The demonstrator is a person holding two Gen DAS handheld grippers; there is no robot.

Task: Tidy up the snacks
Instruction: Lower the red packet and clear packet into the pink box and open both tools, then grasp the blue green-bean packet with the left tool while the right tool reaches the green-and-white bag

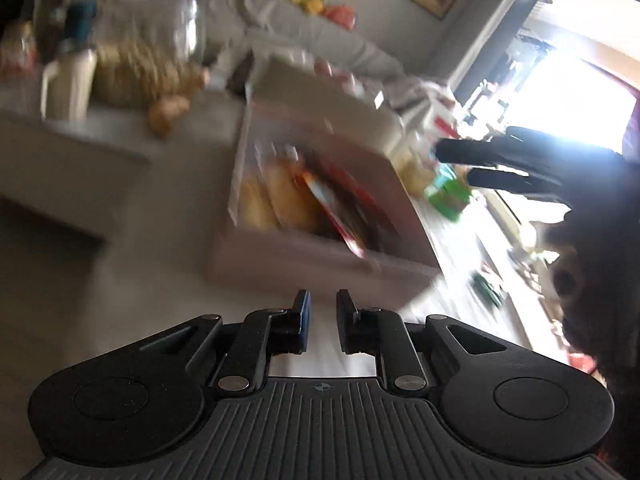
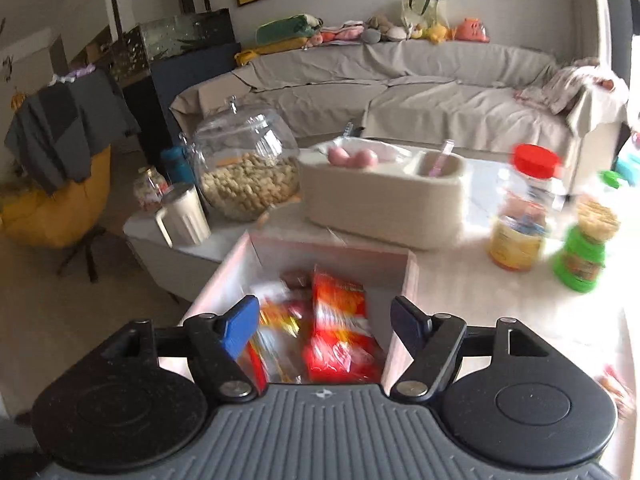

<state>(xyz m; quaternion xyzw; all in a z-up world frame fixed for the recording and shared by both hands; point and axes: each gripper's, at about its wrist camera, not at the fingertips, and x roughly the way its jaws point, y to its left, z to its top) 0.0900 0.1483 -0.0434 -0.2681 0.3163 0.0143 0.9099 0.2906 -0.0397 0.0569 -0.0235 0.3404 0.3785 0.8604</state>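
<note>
A pale pink open box holds several snack packets, among them a red and orange bag. My right gripper is open and empty, hovering just above the box's near end. In the blurred, tilted left wrist view the same box with its packets lies ahead. My left gripper has its jaws a narrow gap apart, holding nothing, short of the box. The right gripper's fingers show at the right.
On the white table stand a red-lidded jar, a green container and a cream tub. A glass jar of nuts and a white mug sit on a side table. A covered sofa lies behind.
</note>
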